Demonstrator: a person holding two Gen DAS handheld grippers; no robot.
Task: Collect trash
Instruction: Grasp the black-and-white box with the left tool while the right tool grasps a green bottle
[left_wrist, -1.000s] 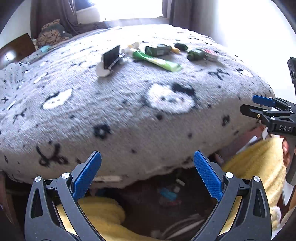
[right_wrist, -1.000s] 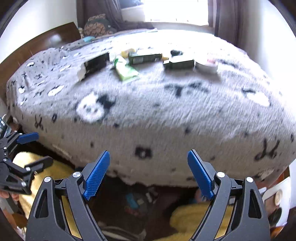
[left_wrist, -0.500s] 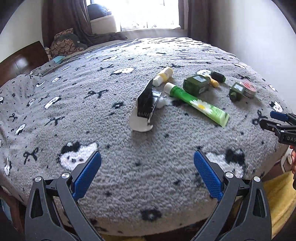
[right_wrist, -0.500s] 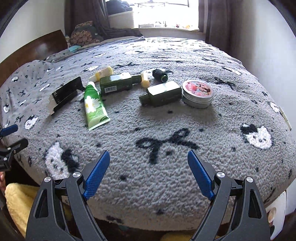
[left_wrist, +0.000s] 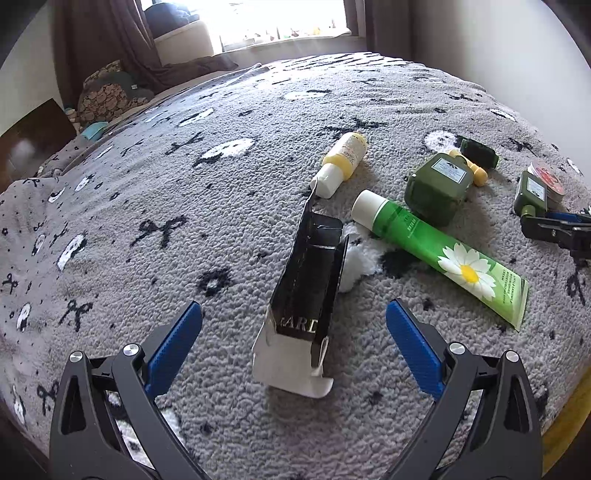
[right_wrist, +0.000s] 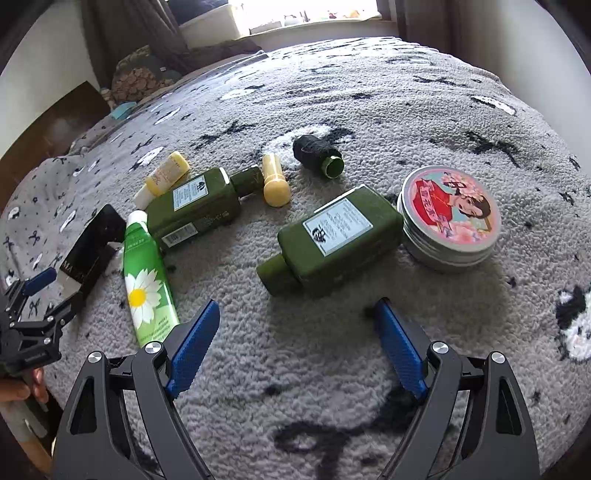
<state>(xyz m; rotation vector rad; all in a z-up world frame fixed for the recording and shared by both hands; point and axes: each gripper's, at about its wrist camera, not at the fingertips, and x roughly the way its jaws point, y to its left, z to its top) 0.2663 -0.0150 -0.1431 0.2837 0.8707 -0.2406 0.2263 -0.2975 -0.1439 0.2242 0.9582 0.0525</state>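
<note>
Both wrist views look low across the bed (left_wrist: 221, 206), sharing the green tube (right_wrist: 146, 273).

bed: grey patterned blanket (left_wrist: 229, 206) | window (left_wrist: 280, 14): bright | curtains (left_wrist: 103, 40): apparently brown
</note>
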